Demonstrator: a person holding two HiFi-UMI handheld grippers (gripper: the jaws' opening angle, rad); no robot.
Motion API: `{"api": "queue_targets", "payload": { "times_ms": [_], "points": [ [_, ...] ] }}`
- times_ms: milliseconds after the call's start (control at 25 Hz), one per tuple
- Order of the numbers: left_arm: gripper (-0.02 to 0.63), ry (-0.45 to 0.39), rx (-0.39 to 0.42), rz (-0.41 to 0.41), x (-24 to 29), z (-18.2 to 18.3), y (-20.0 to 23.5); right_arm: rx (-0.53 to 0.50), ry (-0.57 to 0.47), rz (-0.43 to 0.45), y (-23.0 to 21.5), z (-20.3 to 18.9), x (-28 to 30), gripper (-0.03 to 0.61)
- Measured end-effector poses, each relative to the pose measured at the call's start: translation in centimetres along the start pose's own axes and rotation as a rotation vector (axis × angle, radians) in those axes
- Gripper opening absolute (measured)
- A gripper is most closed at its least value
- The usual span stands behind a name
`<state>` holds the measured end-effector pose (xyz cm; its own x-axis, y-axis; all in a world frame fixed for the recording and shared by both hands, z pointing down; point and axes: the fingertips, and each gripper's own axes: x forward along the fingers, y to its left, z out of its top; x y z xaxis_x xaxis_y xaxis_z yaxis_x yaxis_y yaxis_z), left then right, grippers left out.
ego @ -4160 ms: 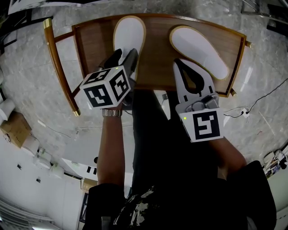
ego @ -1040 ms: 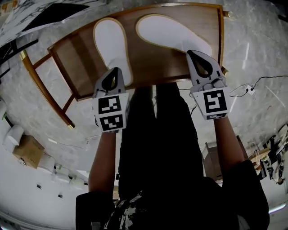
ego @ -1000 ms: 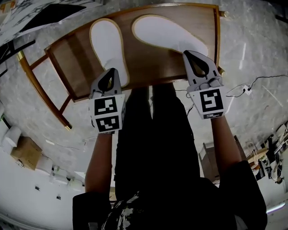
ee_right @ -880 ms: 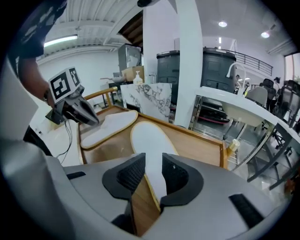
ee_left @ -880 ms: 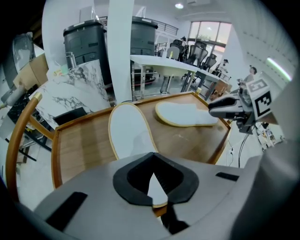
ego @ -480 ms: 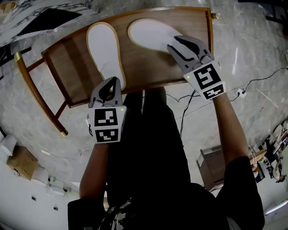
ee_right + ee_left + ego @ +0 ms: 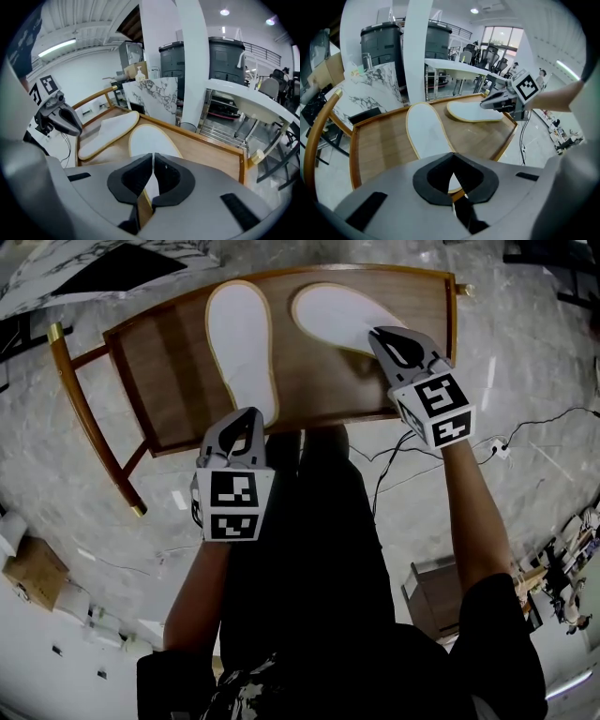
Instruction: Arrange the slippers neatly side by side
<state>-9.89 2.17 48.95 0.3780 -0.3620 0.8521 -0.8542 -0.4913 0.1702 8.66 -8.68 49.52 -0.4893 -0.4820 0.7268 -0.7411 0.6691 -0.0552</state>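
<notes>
Closing right claw on slipper

Left gripper hangs near, jaws pressed together; right gripper reaches farther, jaws just closing on the right slipper.

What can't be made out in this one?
Near end of left slipper: head view, under the left gripper; left gripper view, behind its shut jaws, so a pinch is unconfirmed.
Near end of right slipper: head view, covered by the right gripper, whose jaws have just been closing on it.
Both undersides: every view, flat against the table.
</notes>
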Motion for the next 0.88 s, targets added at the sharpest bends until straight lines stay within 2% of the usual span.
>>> {"api": "queue_targets", "payload": {
  "times_ms": [160,400,480,720,880],
  "points": [
    [0.003,-0.022,0.011,-0.008,-0.6,0.5,-0.1,0.109,-0.035,-0.075,1.1,1.2,-1.3,0.008],
    [0.003,-0.043,0.027,-0.012,-1.2,1.2,0.0,0.456,-0.06,-0.178,2.1,1.6,-2.5,0.008],
    [0.003,-0.052,0.022,-0.008,-1.4,1.3,0.2,0.537,-0.074,-0.213,2.3,1.5,-2.3,0.008],
    [0.003,-0.073,-0.019,-0.003,-1.6,1.6,0.3,0.737,-0.127,-0.285,2.4,1.5,-0.8,0.008],
    [0.003,-0.074,-0.02,-0.02,-1.4,1.5,-0.5,0.767,-0.165,-0.284,2.7,2.0,0.3,0.008]
  ]
}}
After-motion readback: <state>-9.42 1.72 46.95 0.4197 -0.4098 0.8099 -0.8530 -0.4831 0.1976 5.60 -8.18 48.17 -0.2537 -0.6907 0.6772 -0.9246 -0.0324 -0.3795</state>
